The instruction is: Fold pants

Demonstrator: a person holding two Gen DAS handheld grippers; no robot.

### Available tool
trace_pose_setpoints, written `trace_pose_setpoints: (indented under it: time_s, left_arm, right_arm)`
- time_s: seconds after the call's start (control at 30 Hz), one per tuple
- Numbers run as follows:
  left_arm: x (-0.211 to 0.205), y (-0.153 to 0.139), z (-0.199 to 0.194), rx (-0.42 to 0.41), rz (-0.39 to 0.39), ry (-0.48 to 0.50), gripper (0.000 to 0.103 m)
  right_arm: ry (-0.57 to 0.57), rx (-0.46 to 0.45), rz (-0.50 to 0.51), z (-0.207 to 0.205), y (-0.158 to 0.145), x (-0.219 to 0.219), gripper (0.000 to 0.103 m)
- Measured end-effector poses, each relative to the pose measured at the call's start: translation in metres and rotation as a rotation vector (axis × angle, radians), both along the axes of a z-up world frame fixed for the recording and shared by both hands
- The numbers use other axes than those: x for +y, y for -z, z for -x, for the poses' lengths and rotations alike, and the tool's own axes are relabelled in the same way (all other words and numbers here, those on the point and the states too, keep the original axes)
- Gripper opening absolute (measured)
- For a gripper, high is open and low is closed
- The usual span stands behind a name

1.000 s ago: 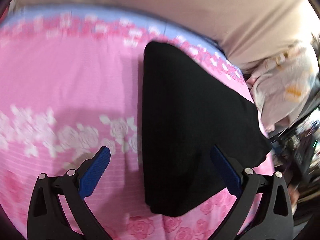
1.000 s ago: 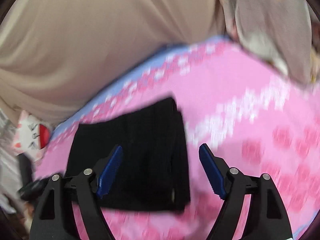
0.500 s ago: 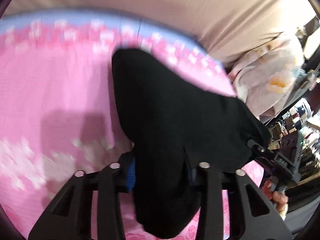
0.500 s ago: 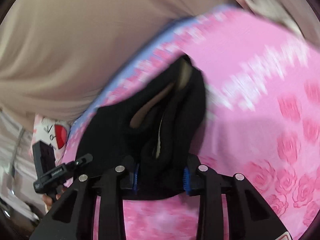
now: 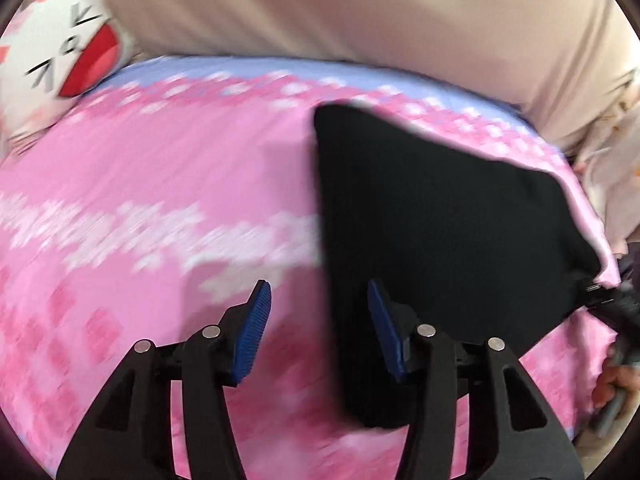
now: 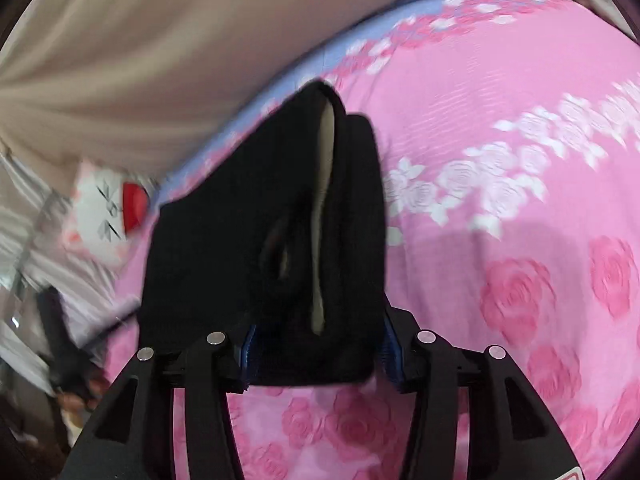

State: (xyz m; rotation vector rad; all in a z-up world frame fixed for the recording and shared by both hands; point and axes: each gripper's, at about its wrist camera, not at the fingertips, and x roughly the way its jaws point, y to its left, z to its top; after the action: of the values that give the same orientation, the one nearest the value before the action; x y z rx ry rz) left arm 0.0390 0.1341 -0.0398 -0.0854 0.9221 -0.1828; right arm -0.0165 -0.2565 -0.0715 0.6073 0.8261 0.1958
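The black pants [image 5: 432, 216] lie folded on the pink floral bedsheet [image 5: 160, 184]. In the left wrist view my left gripper [image 5: 320, 328] is open; its right blue pad [image 5: 386, 332] sits over the pants' near left edge, its left pad [image 5: 252, 332] over bare sheet. In the right wrist view my right gripper [image 6: 316, 348] is shut on the bunched end of the pants [image 6: 304, 216], lifting several layers with a beige lining showing. The right gripper also shows at the far right of the left wrist view [image 5: 600, 300].
A beige curtain [image 5: 360, 12] hangs behind the bed. A white cat-face pillow [image 5: 56, 52] sits at the bed's far left corner, also seen in the right wrist view [image 6: 108, 208]. Pale floral fabric [image 5: 616, 144] lies at the right edge.
My left gripper has let go of the pants, opened and swung left. My right gripper stays shut on the pants' end and has lifted it slightly.
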Motion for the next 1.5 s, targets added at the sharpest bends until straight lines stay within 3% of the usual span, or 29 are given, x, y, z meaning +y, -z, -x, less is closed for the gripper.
trace_pose_setpoints:
  time_s: [0.07, 0.1, 0.17, 0.27, 0.37, 0.47, 0.53, 0.6, 0.63, 0.67, 0.7, 0.8, 0.87, 1.0, 1.03, 1.1, 1.17, 1.2, 1.3, 1.4, 1.47, 1.5]
  left_arm:
    - [0.012, -0.018, 0.006, -0.03, 0.072, 0.001, 0.049]
    - [0.015, -0.035, 0.006, -0.076, 0.092, 0.005, 0.049]
    - [0.005, -0.06, 0.0, -0.156, 0.072, -0.001, 0.049]
    - [-0.026, -0.072, -0.039, -0.179, 0.055, -0.009, 0.067]
    - [-0.05, -0.046, -0.086, -0.088, 0.0, -0.014, 0.07]
    - [-0.057, 0.0, -0.133, 0.008, -0.127, -0.089, 0.07]
    - [-0.045, 0.016, -0.145, 0.081, -0.052, -0.087, 0.079]
    - [-0.036, 0.016, -0.145, 0.104, 0.004, -0.086, 0.079]
    - [-0.034, 0.01, -0.141, 0.09, 0.008, -0.083, 0.079]
    - [-0.031, 0.002, -0.133, 0.066, 0.015, -0.083, 0.078]
    - [-0.025, -0.014, -0.115, 0.02, 0.032, -0.072, 0.078]
    - [-0.013, -0.039, -0.07, -0.06, 0.056, -0.031, 0.098]
    - [-0.004, -0.038, -0.05, -0.054, 0.065, -0.019, 0.098]
    - [0.013, 0.014, -0.025, 0.169, 0.22, 0.011, 0.098]
    - [0.014, 0.02, -0.021, 0.149, 0.249, 0.004, 0.098]
    - [0.003, 0.018, -0.019, 0.105, 0.184, 0.018, 0.098]
    - [-0.006, 0.019, -0.027, 0.109, 0.233, 0.052, 0.072]
    - [-0.014, 0.019, -0.036, 0.121, 0.261, 0.1, 0.056]
    - [-0.036, -0.005, -0.057, 0.049, 0.16, 0.134, 0.031]
    - [-0.05, -0.053, -0.053, -0.129, 0.084, 0.169, 0.031]
    - [-0.053, -0.065, -0.054, -0.152, 0.064, 0.159, 0.042]
    - [-0.055, -0.06, -0.058, -0.143, 0.024, 0.122, 0.055]
  right_arm:
    - [0.053, -0.058, 0.126, 0.012, -0.03, 0.001, 0.047]
    - [0.063, -0.098, 0.206, 0.014, -0.045, 0.008, 0.04]
    - [0.047, -0.173, 0.351, 0.011, -0.079, 0.029, 0.036]
    - [-0.077, -0.28, 0.393, -0.016, -0.112, 0.069, 0.026]
    - [-0.155, -0.232, 0.433, -0.064, -0.103, 0.092, 0.02]
    - [-0.133, -0.087, 0.476, -0.122, -0.065, 0.075, 0.009]
    - [-0.06, 0.016, 0.444, -0.144, -0.028, 0.04, 0.003]
    - [-0.036, 0.013, 0.28, -0.145, -0.021, 0.013, 0.002]
    - [-0.03, 0.014, 0.269, -0.139, -0.024, 0.008, 0.002]
    - [-0.028, 0.007, 0.258, -0.133, -0.03, 0.005, 0.003]
    - [-0.023, -0.009, 0.237, -0.12, -0.037, 0.0, 0.016]
    - [-0.004, -0.028, 0.272, -0.079, -0.052, -0.006, 0.063]
    - [-0.004, -0.042, 0.308, -0.054, -0.054, -0.007, 0.071]
    - [-0.079, 0.056, 0.148, -0.03, -0.02, -0.018, 0.073]
    - [-0.102, 0.084, 0.094, -0.034, -0.008, -0.017, 0.073]
    - [-0.099, 0.067, 0.018, -0.033, 0.006, -0.017, 0.077]
    - [-0.115, 0.037, -0.001, -0.037, 0.008, -0.009, 0.059]
    - [-0.093, 0.015, 0.012, -0.04, 0.007, -0.004, 0.042]
    - [-0.079, -0.066, 0.046, -0.039, -0.019, 0.004, 0.032]
    - [-0.076, -0.181, 0.091, -0.032, -0.058, 0.019, 0.032]
    - [-0.072, -0.214, 0.136, -0.029, -0.07, 0.023, 0.034]
    - [-0.06, -0.204, 0.148, -0.032, -0.067, 0.022, 0.038]
